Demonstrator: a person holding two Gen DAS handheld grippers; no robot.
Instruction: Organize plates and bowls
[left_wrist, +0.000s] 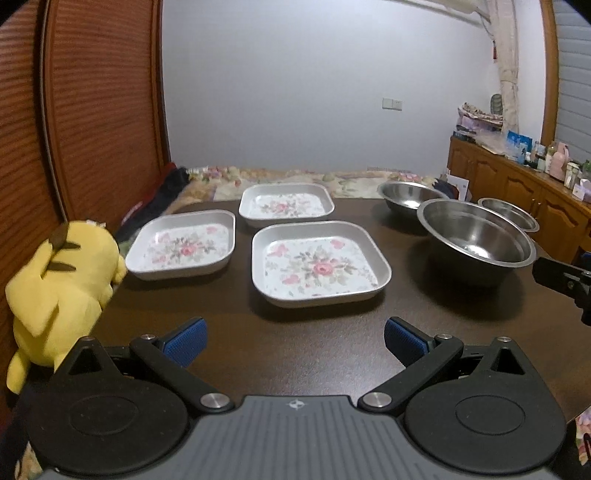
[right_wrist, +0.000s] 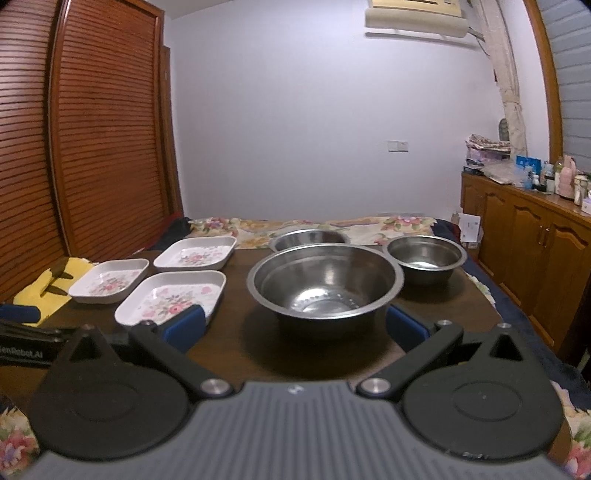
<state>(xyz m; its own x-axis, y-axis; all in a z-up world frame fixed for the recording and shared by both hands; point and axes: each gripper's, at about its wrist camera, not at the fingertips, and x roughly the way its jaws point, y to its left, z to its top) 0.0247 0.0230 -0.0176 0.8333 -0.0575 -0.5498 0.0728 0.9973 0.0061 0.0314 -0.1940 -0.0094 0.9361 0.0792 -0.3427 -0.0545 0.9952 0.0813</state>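
Three square white plates with a pink flower print lie apart on the dark table (left_wrist: 295, 369): a near one (left_wrist: 319, 267), a left one (left_wrist: 183, 245), a far one (left_wrist: 286, 205). Three steel bowls stand to the right: a large one (left_wrist: 476, 238), one behind it (left_wrist: 410, 195), a small one (left_wrist: 511, 216). My left gripper (left_wrist: 295, 341) is open, short of the near plate, with nothing between its blue pads. In the right wrist view the right gripper (right_wrist: 295, 326) is open and straddles the large bowl (right_wrist: 325, 286); whether its pads touch it I cannot tell. The small bowl (right_wrist: 424, 258) and the rear bowl (right_wrist: 308, 238) stand behind.
A yellow plush toy (left_wrist: 59, 291) sits at the table's left edge. A slatted wooden wardrobe (left_wrist: 92, 110) stands on the left. A cluttered wooden cabinet (right_wrist: 524, 236) runs along the right. A flowered bedspread (right_wrist: 314, 225) lies beyond the table's far edge.
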